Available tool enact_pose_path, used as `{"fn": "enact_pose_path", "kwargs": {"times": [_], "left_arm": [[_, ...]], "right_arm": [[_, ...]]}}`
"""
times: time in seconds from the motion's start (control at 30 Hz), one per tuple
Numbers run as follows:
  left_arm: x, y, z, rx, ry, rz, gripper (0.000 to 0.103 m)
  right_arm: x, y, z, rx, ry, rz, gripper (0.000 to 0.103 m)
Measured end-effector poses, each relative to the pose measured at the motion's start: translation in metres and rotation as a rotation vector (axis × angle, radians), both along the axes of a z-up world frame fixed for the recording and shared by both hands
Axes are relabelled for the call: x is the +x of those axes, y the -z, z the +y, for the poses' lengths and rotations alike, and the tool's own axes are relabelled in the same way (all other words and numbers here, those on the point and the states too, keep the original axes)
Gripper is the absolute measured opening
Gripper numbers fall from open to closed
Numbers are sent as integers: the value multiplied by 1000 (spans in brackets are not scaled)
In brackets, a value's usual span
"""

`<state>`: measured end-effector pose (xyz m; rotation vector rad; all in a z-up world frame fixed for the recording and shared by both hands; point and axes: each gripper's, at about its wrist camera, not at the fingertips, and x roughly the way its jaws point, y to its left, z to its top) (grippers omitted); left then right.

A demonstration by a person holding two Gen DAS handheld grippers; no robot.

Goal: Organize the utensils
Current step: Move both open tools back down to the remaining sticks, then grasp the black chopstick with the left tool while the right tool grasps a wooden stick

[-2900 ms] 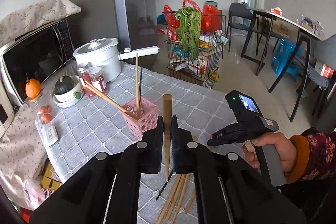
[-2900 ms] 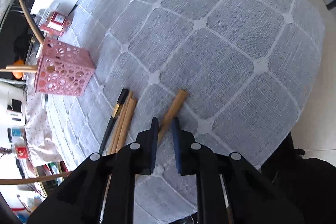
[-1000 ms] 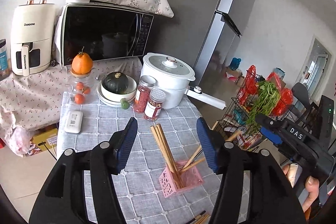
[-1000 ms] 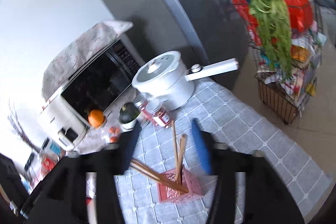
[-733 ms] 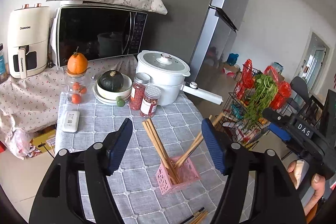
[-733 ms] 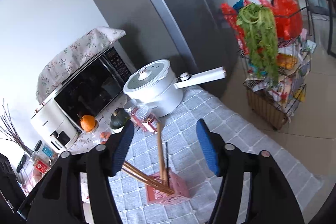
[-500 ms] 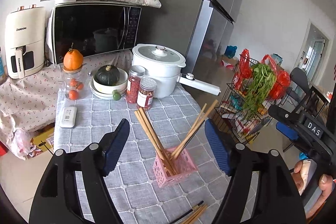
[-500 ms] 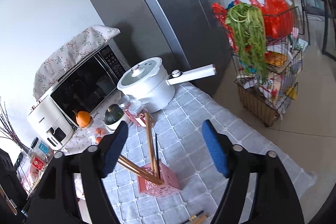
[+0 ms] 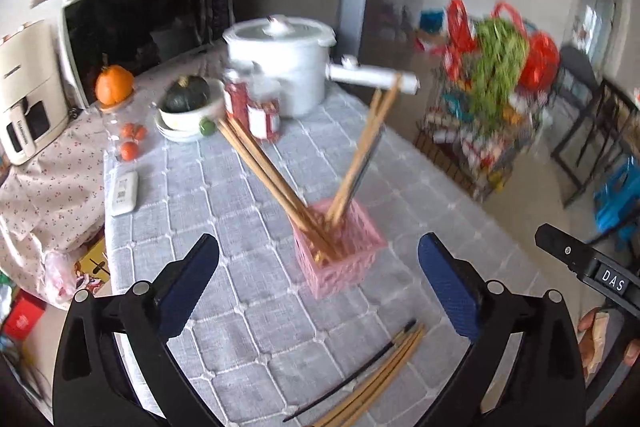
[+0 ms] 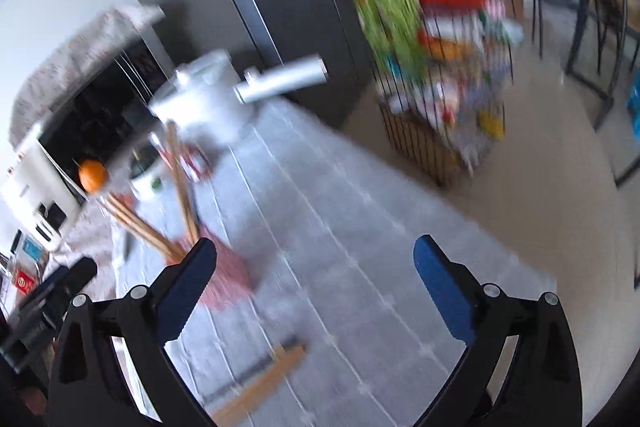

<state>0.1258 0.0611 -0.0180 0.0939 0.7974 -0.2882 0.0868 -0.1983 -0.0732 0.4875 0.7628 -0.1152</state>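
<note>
Loose chopsticks (image 9: 372, 383) lie below the left gripper's (image 9: 318, 277) spread fingers (image 9: 448, 279).

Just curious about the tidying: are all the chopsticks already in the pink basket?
No, a bundle of chopsticks lies flat on the tablecloth, in front of the pink basket.
</note>
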Motion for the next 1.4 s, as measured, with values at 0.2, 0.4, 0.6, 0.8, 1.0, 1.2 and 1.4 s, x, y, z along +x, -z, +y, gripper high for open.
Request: {"fn": "enact_pose_path", "kwargs": {"times": [0.2,0.4,0.6,0.8,1.0,1.2,1.4], "left_arm": [[8,72,-39,143,153,245,96],[18,141,-65,225,210,423,66],[26,157,-76,225,217,468,52],[29,157,-82,228,233,480,50],[22,139,-81,205,274,461,53],[18,158,-91,251,319,514,48],[24,163,-89,264,313,491,30]], "right_arm": [[-3,40,-14,84,-12,170,96],[-6,51,-34,138,10,222,96],[-6,69,-45,186,-16,285,96],[-10,72,-56,200,-6,291,96],[-10,73,-58,230,-9,299,96],[-7,79,-52,237,-28,324,96],[-7,84,-44,253,-48,343,96]]}}
